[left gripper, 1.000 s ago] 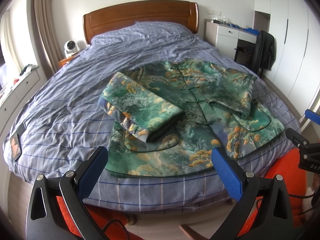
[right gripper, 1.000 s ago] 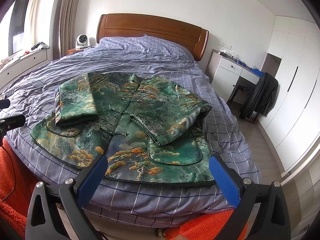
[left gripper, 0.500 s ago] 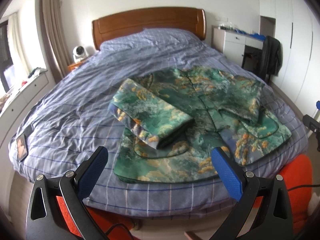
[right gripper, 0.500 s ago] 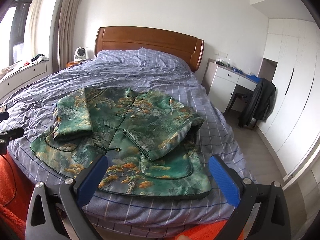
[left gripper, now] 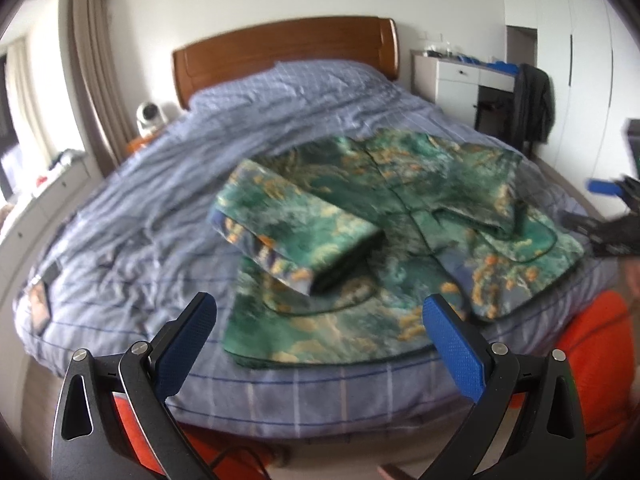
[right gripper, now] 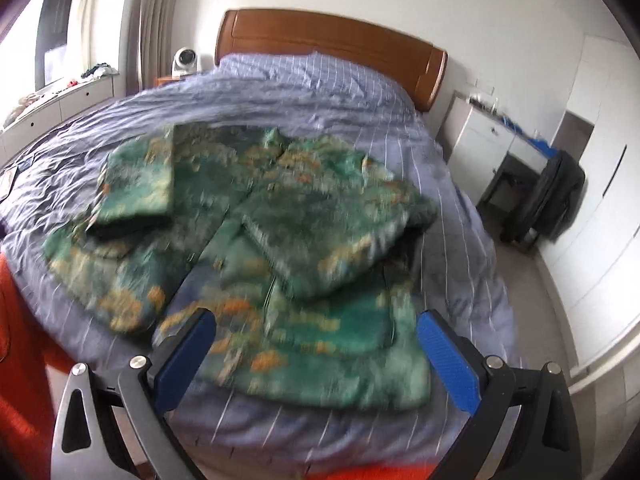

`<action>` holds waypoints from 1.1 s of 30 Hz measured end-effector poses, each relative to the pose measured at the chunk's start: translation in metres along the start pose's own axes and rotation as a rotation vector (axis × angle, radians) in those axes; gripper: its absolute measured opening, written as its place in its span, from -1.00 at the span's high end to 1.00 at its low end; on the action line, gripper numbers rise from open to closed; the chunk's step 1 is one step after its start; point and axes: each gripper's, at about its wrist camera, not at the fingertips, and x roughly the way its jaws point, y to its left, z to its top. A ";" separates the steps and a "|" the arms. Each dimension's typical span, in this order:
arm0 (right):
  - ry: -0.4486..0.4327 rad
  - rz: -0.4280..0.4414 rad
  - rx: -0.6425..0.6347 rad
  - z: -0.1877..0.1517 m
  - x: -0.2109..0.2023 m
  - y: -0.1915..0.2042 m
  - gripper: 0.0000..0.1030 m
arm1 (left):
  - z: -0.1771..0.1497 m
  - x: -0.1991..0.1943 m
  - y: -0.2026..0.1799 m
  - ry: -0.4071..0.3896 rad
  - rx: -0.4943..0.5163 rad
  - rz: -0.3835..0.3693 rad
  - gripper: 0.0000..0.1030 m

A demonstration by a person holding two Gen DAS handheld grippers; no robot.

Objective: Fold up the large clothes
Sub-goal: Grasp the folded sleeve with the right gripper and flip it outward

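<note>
A green jacket (left gripper: 392, 216) with gold and blue patterning lies spread on the bed's blue checked cover (left gripper: 160, 208), both sleeves folded in across its front. The same jacket (right gripper: 248, 232) fills the middle of the right wrist view, blurred by motion. My left gripper (left gripper: 320, 328) hangs open over the foot of the bed, just short of the jacket's hem, holding nothing. My right gripper (right gripper: 316, 340) is open too, above the hem's right part, with nothing between its blue pads. The right gripper's body (left gripper: 612, 216) shows at the right edge of the left wrist view.
A wooden headboard (left gripper: 280, 48) backs the bed. A white desk (left gripper: 464, 80) and a chair draped with a dark garment (left gripper: 532, 104) stand right, by white wardrobes. A small fan (right gripper: 185, 58) and low cabinets (left gripper: 48, 200) stand left. Orange fabric (left gripper: 596, 360) lies below the bed's foot.
Both grippers swung and moved in toward the foot of the bed; the jacket looks larger and blurred now. The jacket itself has not moved. Both grippers stay open.
</note>
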 end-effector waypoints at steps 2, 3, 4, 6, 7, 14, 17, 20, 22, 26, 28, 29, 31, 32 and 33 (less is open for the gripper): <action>0.003 -0.010 -0.064 0.012 0.023 0.005 -1.00 | -0.002 0.000 -0.002 0.018 0.000 -0.017 -0.99; 0.015 0.002 -0.119 0.018 0.041 0.011 -0.99 | -0.004 -0.001 -0.003 0.023 0.003 -0.021 -0.99; 0.029 0.013 -0.165 0.022 0.057 0.017 -0.99 | -0.005 -0.001 -0.003 0.030 0.005 -0.026 -0.99; 0.068 0.036 -0.269 0.028 0.097 0.032 -0.99 | -0.007 -0.002 -0.002 0.040 -0.003 -0.037 -0.99; 0.098 0.051 -0.315 0.029 0.119 0.039 -0.97 | -0.008 -0.002 -0.001 0.045 -0.009 -0.040 -0.99; 0.230 0.154 -0.182 0.035 0.200 0.019 0.21 | -0.016 -0.001 0.014 0.078 -0.041 -0.021 -0.99; 0.212 0.203 -0.034 0.039 0.183 -0.005 0.76 | -0.019 0.008 0.017 0.097 -0.043 0.005 -0.99; 0.133 0.173 0.028 0.045 0.149 -0.026 0.77 | -0.018 0.016 0.016 0.102 -0.042 0.029 -0.99; 0.060 0.142 0.102 0.051 0.117 -0.054 0.77 | -0.017 0.017 0.012 0.095 -0.029 0.036 -0.99; -0.049 0.075 0.258 0.061 0.072 -0.118 0.77 | -0.016 0.018 0.004 0.086 0.008 0.043 -0.99; -0.099 0.016 0.327 0.062 0.052 -0.156 0.77 | -0.016 0.017 0.003 0.078 0.018 0.044 -0.99; -0.110 -0.011 0.349 0.062 0.048 -0.171 0.77 | -0.015 0.017 0.003 0.076 0.019 0.045 -0.99; -0.119 -0.072 0.430 0.056 0.041 -0.213 0.77 | -0.013 0.018 0.007 0.073 0.019 0.050 -0.99; -0.117 -0.085 0.462 0.052 0.042 -0.227 0.77 | -0.012 0.019 0.008 0.070 0.020 0.054 -0.99; -0.116 -0.113 0.513 0.045 0.040 -0.246 0.77 | -0.010 0.020 0.011 0.064 0.023 0.065 -0.99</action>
